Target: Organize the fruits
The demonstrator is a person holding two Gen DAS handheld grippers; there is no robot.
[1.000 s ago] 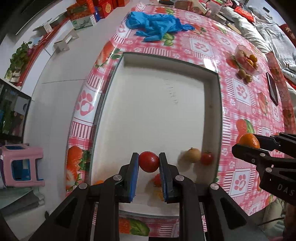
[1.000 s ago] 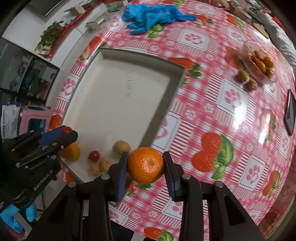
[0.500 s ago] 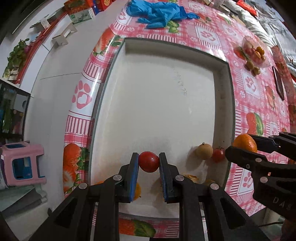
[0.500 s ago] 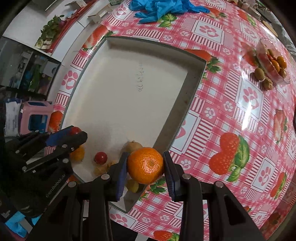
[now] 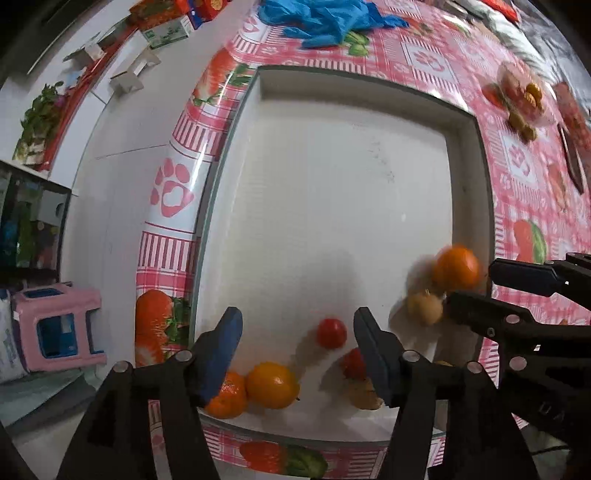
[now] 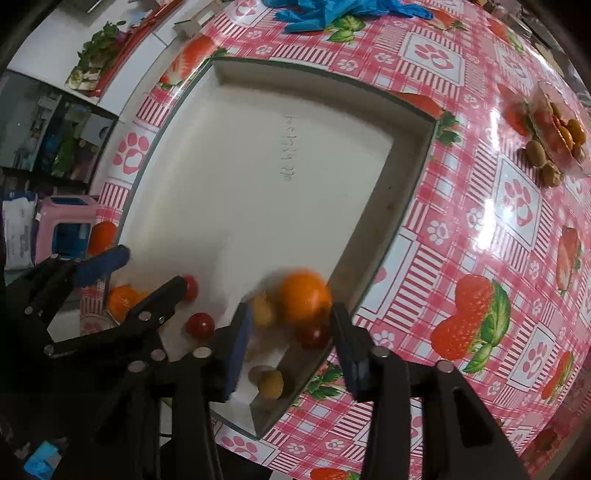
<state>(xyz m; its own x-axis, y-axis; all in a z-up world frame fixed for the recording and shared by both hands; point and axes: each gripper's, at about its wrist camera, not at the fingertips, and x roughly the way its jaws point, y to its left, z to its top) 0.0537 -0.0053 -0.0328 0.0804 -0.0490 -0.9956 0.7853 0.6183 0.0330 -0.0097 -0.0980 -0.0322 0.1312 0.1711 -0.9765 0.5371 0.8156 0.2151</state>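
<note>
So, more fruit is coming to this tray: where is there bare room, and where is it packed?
The white tray is bare from its far wall, toward the blue gloves, down through its middle. Its near edge is crowded: oranges, cherry tomatoes and the blurred orange by the right wall.

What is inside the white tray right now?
Oranges, cherry tomatoes and small tan fruits sit clustered in the white tray's near end; gripper fingers cover some.
</note>
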